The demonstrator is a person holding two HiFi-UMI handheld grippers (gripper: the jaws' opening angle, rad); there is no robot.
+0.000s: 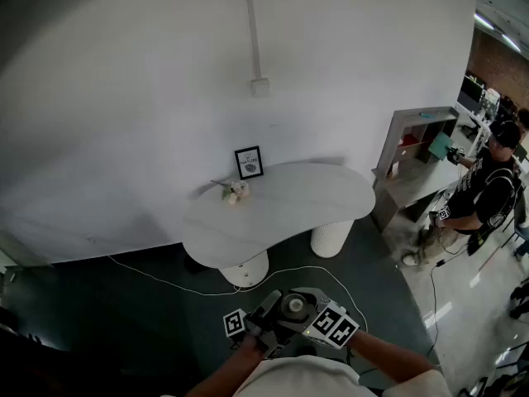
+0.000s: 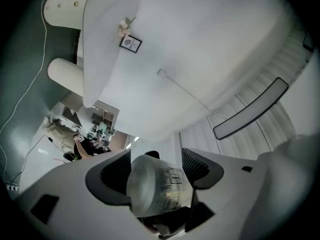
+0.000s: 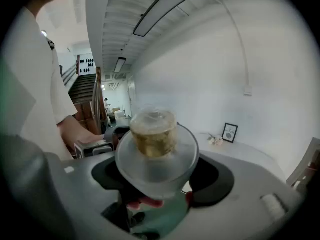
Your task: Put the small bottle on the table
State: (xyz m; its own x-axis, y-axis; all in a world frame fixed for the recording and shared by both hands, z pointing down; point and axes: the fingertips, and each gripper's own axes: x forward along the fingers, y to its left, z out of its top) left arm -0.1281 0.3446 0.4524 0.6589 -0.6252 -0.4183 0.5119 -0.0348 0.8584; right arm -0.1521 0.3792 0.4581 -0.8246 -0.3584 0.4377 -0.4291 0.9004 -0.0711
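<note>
Left tool (image 2: 157, 159) pinches a labelled bottle (image 2: 157, 190), right tool (image 3: 160, 178) a clear bottle (image 3: 154, 134); the walk to the twelve-o'clock table (image 1: 285, 209) could jolt either loose.

Wide open across the bench (image 1: 289, 209), crowded only along the back edge by a frame (image 1: 249, 162) and flowers (image 1: 235, 192).

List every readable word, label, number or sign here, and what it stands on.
"NATURE", probably, small: framed sign on the table.
Bottle held in the left gripper: label with barcode and print, too blurred to read.
Clear jar in the right gripper: no print seen.
Marker cubes: square patterns, no words.
</note>
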